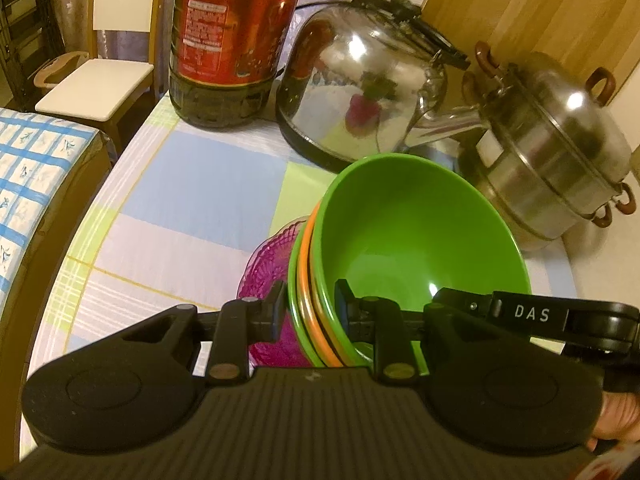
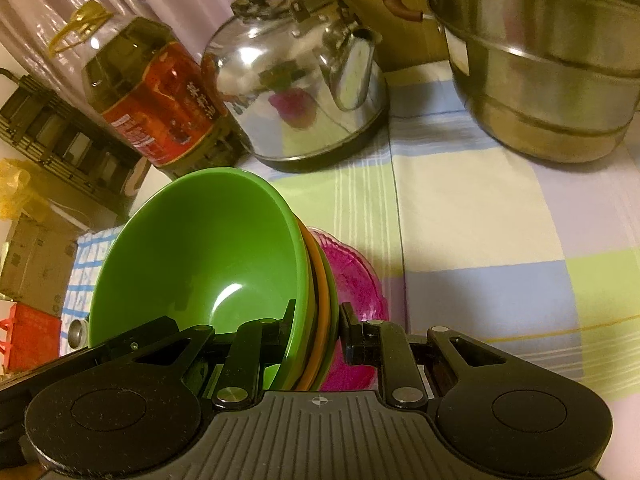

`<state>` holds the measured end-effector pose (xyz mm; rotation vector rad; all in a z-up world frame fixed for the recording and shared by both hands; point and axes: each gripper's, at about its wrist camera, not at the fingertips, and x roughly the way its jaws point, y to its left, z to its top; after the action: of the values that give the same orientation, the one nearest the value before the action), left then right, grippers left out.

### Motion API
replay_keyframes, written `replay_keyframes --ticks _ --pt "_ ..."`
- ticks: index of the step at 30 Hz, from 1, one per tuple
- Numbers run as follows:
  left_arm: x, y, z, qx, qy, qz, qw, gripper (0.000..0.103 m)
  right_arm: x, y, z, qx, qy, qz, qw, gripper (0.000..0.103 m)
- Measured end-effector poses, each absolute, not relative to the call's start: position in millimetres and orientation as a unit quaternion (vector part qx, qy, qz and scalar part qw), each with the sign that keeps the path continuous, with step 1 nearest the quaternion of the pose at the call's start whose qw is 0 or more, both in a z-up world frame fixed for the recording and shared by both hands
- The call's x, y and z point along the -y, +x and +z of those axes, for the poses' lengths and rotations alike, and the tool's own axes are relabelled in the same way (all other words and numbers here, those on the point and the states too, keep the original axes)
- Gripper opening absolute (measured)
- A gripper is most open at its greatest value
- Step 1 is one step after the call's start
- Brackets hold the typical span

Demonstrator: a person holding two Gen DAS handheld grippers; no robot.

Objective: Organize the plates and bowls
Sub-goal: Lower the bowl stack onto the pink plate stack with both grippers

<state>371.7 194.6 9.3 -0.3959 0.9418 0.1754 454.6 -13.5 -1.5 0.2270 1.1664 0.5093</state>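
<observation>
left gripper [image 1: 310, 304] and right gripper [image 2: 316, 320] each have jaws pinching the rims of the nested bowl stack [image 1: 412, 240], from opposite sides. top is a green bowl [image 2: 208, 248], an orange rim [image 1: 306, 280] under it, then another green one. the stack sits in a pink glass dish [image 2: 356, 276] on the checked tablecloth [image 1: 192, 184]. beyond: steel kettle [image 1: 360, 92], oil bottle [image 1: 228, 40], steamer pot [image 1: 560, 156].

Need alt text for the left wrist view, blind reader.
The left gripper is clamped on the rims of a nested bowl stack, green inside, orange between, above a pink glass dish. Behind, on the checked tablecloth, stand an oil bottle, kettle and steamer pot.
</observation>
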Motion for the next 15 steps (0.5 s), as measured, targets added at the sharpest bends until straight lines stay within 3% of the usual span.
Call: replay_keyframes --ticks 15 --pt "-202.6 388.6 -21.8 -0.464 -0.187 0.085 0.862 0.022 7.9 471.1 -41.1 -0.560 0.115 0.234 0.786 0.020"
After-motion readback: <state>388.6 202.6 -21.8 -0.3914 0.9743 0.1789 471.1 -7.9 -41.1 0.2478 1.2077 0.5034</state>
